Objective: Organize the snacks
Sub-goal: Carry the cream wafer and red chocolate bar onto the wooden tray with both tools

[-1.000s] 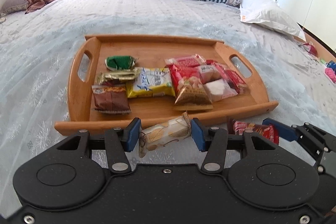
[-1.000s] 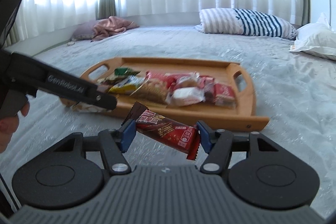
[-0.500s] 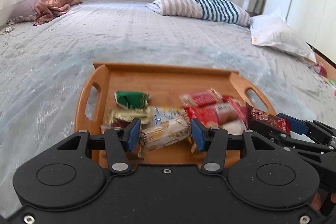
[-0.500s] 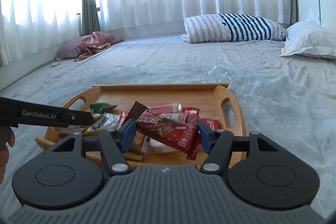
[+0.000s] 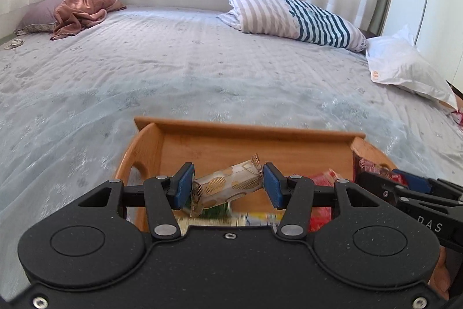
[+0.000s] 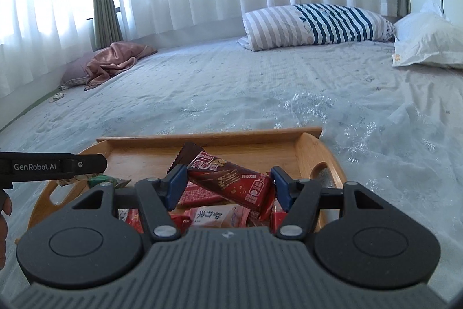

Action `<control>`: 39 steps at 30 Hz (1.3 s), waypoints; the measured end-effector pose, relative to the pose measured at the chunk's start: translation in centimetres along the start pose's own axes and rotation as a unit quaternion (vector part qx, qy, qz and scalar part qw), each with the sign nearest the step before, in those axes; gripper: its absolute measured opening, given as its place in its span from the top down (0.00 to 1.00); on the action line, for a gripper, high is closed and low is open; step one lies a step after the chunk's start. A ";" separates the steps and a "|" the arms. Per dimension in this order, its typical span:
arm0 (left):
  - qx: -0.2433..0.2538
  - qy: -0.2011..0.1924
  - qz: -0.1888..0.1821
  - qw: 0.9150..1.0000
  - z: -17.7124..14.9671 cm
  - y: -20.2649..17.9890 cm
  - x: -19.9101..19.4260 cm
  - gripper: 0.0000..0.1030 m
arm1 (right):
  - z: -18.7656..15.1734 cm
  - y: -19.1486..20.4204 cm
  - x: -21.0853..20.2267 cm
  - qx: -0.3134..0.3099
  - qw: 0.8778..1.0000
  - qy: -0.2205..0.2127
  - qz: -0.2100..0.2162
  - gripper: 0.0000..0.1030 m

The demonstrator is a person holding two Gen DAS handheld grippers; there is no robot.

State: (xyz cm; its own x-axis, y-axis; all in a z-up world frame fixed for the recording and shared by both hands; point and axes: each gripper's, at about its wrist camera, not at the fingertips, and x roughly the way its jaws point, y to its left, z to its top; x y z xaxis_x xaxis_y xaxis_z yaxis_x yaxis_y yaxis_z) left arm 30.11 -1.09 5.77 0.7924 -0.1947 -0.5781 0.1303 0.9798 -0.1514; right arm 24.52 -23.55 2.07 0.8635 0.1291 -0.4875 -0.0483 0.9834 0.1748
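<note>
My left gripper (image 5: 228,185) is shut on a white and gold snack packet (image 5: 228,184) and holds it above the left part of the wooden tray (image 5: 249,132). My right gripper (image 6: 226,187) is shut on a red chocolate wafer bar (image 6: 228,181) above the tray's (image 6: 208,138) right part. Below it lie red and pink snack packs (image 6: 214,215) and a green candy (image 6: 99,180). The right gripper shows at the right of the left wrist view (image 5: 405,187); the left gripper's finger (image 6: 52,165) shows at the left of the right wrist view.
The tray rests on a bed with a pale blue quilt (image 5: 202,71). A striped pillow (image 5: 289,16), a white pillow (image 5: 405,68) and a pink cloth (image 5: 84,10) lie at the far side. Curtains hang behind.
Both grippers rose from the quilt in front of the tray and moved forward over it, each still holding its snack. The tray's contents now sit under the grippers.
</note>
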 end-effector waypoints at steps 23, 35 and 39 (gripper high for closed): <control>0.006 0.020 0.024 0.999 0.5 1.1 5.2 0.52 | 1.4 -0.8 4.8 0.002 1.000 0.018 -0.009 0.36; 0.011 0.021 0.030 0.999 0.5 1.3 5.9 0.52 | 1.5 -0.8 5.4 0.003 1.000 0.018 -0.008 0.36; 0.011 0.022 0.032 0.999 0.6 1.3 6.1 0.52 | 1.6 -0.6 5.8 0.002 1.000 0.020 -0.009 0.36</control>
State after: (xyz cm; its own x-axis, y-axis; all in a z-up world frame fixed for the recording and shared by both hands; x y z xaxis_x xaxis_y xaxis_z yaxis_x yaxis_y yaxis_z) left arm 35.45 -1.03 2.53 0.7727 -0.1337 -0.6205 0.0942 0.9909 -0.0963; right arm 30.34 -23.65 0.53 0.8440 0.1165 -0.5236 -0.0314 0.9852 0.1685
